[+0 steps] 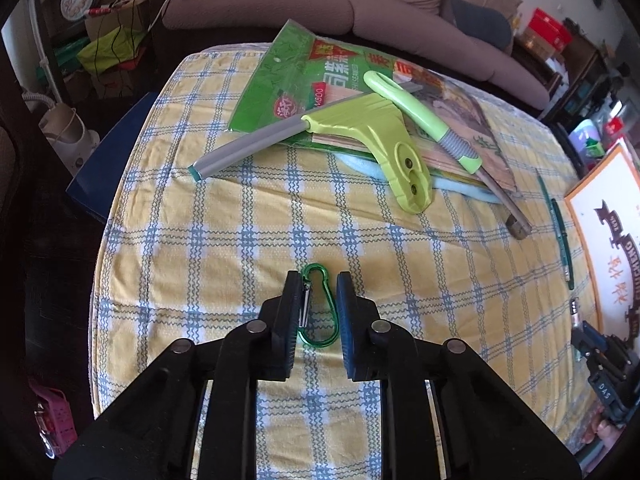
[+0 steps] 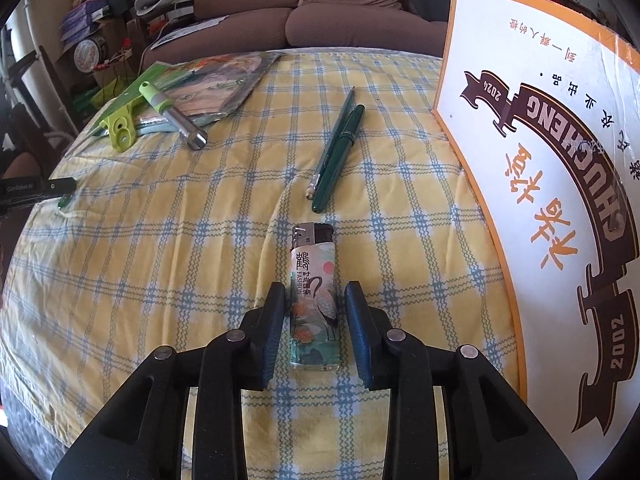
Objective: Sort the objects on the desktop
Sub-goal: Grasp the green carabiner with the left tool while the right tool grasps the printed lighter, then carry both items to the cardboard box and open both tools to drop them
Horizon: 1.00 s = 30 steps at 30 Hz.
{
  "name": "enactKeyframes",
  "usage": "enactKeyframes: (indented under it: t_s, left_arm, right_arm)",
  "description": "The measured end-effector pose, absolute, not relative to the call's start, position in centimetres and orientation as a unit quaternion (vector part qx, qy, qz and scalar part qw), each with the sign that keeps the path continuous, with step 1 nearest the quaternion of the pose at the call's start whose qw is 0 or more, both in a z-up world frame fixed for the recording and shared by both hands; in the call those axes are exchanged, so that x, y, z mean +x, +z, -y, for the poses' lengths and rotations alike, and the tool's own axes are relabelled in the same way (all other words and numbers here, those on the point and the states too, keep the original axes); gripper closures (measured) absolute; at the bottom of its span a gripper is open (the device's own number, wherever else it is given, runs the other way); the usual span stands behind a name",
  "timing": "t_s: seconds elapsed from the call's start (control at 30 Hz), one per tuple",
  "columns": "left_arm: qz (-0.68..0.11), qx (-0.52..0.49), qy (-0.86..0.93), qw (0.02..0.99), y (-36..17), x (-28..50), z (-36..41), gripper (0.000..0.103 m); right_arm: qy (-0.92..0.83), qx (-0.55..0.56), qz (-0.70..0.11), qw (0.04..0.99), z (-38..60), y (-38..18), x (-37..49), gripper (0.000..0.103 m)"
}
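carabiner and lighter framed by narrow jaws

left hand-held gripper (image 1: 317, 304) brackets a green carabiner (image 1: 318, 305) lying on the checked counter (image 1: 200, 240), jaws narrow, left pad touching it

right hand-held gripper (image 2: 316, 316) straddles a printed lighter (image 2: 315, 300), jaws narrow with slim gaps either side

— What covers the counter (image 2: 160, 264)?
— A yellow cloth with blue checks.
— And on it?
— A green carabiner (image 1: 318, 306), a printed lighter (image 2: 315, 300), a dark green pen (image 2: 339, 156) touching a thin pencil (image 2: 333, 142), a stack of flat packets (image 1: 304, 80) at the far side, and a white orange-edged board (image 2: 540, 184).
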<state>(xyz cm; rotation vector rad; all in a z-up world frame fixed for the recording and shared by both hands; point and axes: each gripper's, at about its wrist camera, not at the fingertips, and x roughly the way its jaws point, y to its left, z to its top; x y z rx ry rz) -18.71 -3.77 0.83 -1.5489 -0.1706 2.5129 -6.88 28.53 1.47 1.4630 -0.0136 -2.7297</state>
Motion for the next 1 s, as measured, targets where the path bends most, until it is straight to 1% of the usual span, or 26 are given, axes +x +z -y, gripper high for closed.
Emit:
enactKeyframes:
  t_s: [0.23,0.33,0.53,0.77,1.0]
  left_arm:
    - [0.073,-0.518,0.844,0.119,1.9,-17.4,3.6,0.088]
    - [0.092,-0.512,0.843,0.135,3.3,-16.3,3.8,0.088]
    - [0.09,-0.499,0.844,0.175,7.2,-13.2,1.9,0.088]
    - [0.074,-0.478,0.841,0.242,13.2,-9.5,-4.2,0.088]
    - [0.057,-0.457,0.831,0.313,18.6,-7.0,-13.6,0.088]
  right_arm:
    - [-0.884,0.466,0.021,0.04,-28.6,2.3,-6.6,0.081]
    - [-0.888,0.456,0.033,0.054,-28.2,3.6,-5.9,0.081]
    - [-0.898,0.429,0.043,0.087,-26.9,7.3,-3.7,0.081]
    - [-0.906,0.409,0.025,0.103,-26.3,12.2,-1.0,0.081]
    - [-0.916,0.392,0.039,0.076,-31.8,18.2,0.7,0.081]
